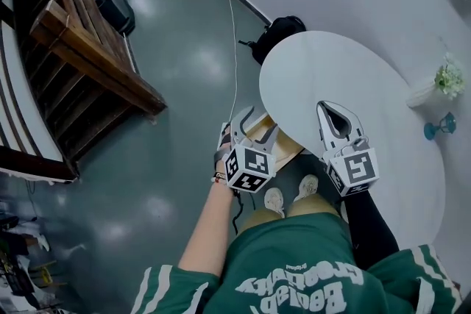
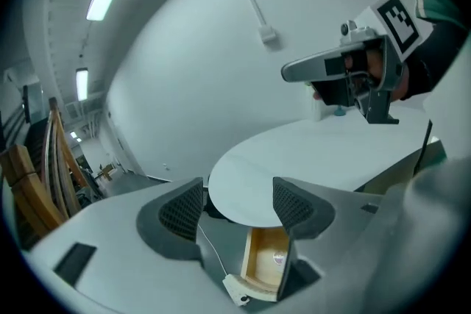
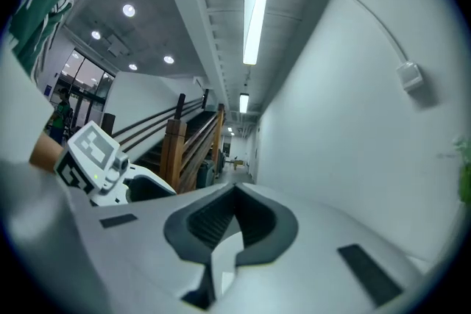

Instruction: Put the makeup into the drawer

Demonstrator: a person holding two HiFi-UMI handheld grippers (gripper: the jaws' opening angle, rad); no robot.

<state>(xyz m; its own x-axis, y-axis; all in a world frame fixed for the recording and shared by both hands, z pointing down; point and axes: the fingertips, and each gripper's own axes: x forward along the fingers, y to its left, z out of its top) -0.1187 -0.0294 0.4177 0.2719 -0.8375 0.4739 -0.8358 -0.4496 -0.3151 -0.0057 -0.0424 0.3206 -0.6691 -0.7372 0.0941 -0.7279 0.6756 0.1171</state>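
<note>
"As the head view has it, where do the claws stand?"

"Your left gripper (image 1: 256, 127) hangs with its jaws spread and nothing between them, above the open wooden drawer (image 1: 283, 151) that sticks out from under the near-left edge of the round white table (image 1: 331, 70). Your right gripper (image 1: 329, 111) is over the tabletop to the right, jaws pressed together and empty. A black backpack (image 1: 283, 31) lies on the floor beyond the table's far edge."

"And the left gripper view?"

"Your jaws stand wide apart there, gripping nothing. Below them you look into the drawer, and the makeup (image 2: 278, 257), a small round piece, lies on its floor. Your right gripper shows at the upper right, above the table."

"The right gripper view?"

"Your pads meet at the tips with nothing held. Your left gripper's marker cube sits at the left, with a wooden staircase (image 3: 184, 151) beyond it."
</note>
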